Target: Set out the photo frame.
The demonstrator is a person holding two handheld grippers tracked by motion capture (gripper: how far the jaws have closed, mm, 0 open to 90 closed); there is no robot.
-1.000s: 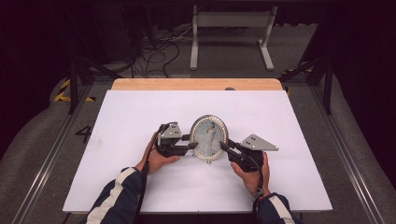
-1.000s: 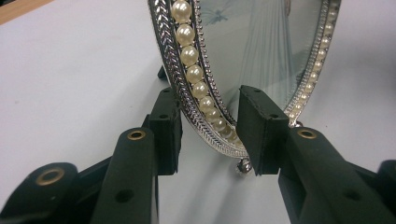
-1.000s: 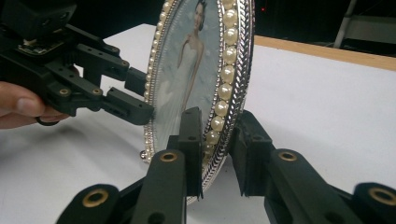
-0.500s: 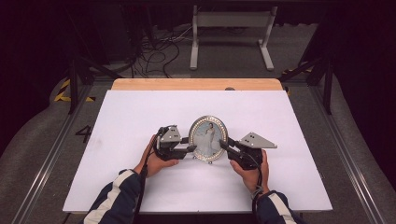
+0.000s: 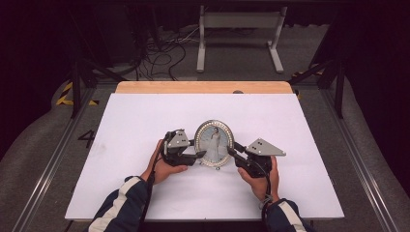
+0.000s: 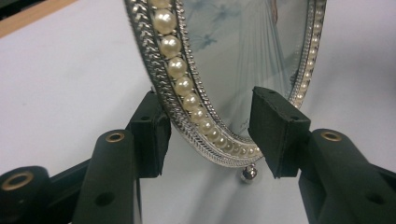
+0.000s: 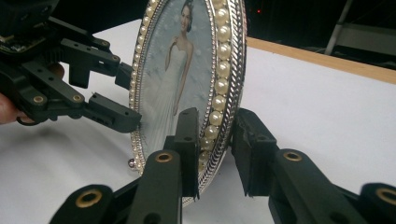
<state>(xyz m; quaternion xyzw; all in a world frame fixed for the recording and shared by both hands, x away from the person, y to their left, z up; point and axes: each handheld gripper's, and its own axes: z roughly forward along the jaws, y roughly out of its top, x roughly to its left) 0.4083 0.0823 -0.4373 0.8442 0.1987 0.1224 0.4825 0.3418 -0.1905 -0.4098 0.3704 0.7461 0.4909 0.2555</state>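
Spreading wide across the high view, the counter (image 5: 145,193), covered by a white sheet, with a strip of bare wood along its far edge (image 5: 203,87). Lying around it, dark floor with a tangle of cables (image 5: 159,53) and a white stand (image 5: 239,29) beyond the far edge.

Coming in from the bottom, two forearms in dark sleeves with white stripes, each hand wrapping a set of tongs. Meeting near the middle of the counter, slightly toward the near side, both reaching in at the frame from opposite sides.

Standing upright between them on the sheet, the frame (image 5: 213,143): oval, silver, ringed with pearls, showing a figure in a white gown. Resting on small ball feet, one (image 6: 248,173) showing under the lower rim in the left gripper view.

Sitting at the frame's left edge, the left tongs (image 5: 199,153), parted, having just been opening. Straddling the lower rim in the left gripper view (image 6: 212,135): one pad close behind the silver edge, the other standing clear in front of the glass, a gap plainly showing.

Holding the frame's right edge, the right tongs (image 5: 234,151). Clamping the pearl rim in the right gripper view (image 7: 217,154), one pad flat on the front by the pearls, the other close against the back; exact contact at the back hard to tell.
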